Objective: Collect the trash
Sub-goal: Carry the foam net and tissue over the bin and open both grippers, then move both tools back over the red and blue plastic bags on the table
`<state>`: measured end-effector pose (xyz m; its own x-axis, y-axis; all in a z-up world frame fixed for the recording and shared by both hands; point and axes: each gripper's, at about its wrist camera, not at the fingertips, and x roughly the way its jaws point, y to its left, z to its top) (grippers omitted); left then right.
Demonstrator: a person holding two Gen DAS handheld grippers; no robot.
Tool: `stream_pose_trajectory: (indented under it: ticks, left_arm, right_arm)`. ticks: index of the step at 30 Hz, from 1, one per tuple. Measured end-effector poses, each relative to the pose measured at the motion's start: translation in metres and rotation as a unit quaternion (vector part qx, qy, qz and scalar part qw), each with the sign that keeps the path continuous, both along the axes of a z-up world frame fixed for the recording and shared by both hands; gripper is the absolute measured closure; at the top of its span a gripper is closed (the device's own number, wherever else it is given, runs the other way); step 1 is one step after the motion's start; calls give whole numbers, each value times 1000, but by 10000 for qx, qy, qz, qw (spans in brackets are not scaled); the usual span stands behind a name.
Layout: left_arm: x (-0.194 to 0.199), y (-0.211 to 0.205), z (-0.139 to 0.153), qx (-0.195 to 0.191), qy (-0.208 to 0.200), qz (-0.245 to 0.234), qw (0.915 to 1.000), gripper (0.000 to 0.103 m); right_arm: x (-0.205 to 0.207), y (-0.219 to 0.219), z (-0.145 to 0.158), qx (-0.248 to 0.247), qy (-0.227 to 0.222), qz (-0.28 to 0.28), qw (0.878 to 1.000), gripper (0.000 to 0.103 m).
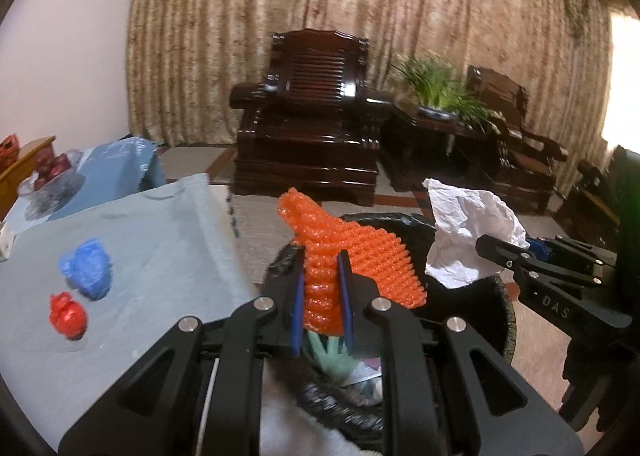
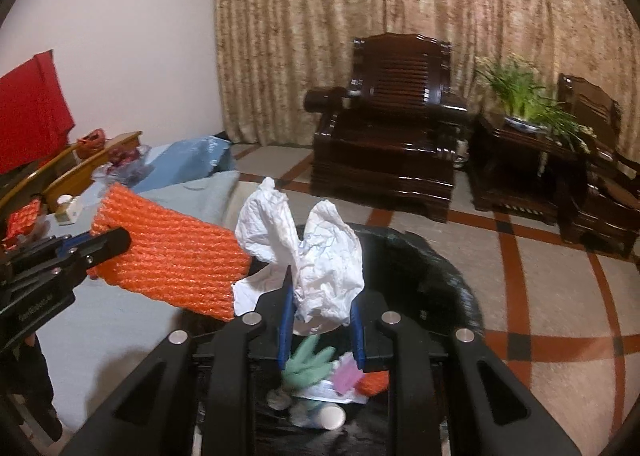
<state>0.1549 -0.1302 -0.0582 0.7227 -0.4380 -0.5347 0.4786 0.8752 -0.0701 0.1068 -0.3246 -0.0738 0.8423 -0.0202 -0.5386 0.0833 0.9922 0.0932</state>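
My left claw grips orange foam netting, my right claw crumpled white paper, both over the part-filled bin. 2 scraps, blue and red, remain on the table.

Two armchairs, one potted plant, one bin, two hand-held grippers.

Orange foam net: clamped upright in left tool, above black-lined bin. Crumpled white paper: clamped in right tool, above same bin.
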Motion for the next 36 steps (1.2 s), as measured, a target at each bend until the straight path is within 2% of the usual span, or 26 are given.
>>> stream_pose_trajectory:
  ticks: [10, 13, 15, 18, 20, 21, 22, 25, 30, 36]
  left_arm:
    - [21, -58, -36, 378, 250, -326, 9984, 88]
    - [29, -65, -45, 365, 410, -412, 9976, 75]
    - [31, -66, -48, 337, 441, -462, 9974, 48]
    - [31, -65, -49, 339, 366, -465, 9977, 39]
    - [31, -63, -49, 358, 349, -444, 9978, 33]
    - [31, -63, -48, 362, 333, -421, 9979, 30]
    - [31, -62, -47, 361, 322, -403, 9980, 30]
    - [31, -49, -44, 323, 298, -298, 9986, 23]
    - [30, -29, -35, 270, 252, -120, 9992, 17]
    - [26, 9, -25, 203, 177, 207, 9994, 15]
  right_arm:
    - [9, -36, -27, -14, 325, -374, 9988, 80]
    - [15, -42, -38, -11, 460, -411, 9981, 79]
    - [17, -45, -46, -27, 533, -452, 9975, 77]
    - [20, -51, -54, -17, 629, -504, 9967, 69]
    - [21, -53, -59, -1, 685, -525, 9963, 46]
    - [21, -54, -60, -7, 698, -548, 9961, 40]
    - [21, -54, -62, -4, 711, -536, 9960, 27]
    - [18, -50, -64, -4, 745, -445, 9962, 13]
    - [12, -43, -60, 87, 681, -354, 9970, 10]
    - [7, -16, -44, 133, 486, -144, 9986, 7]
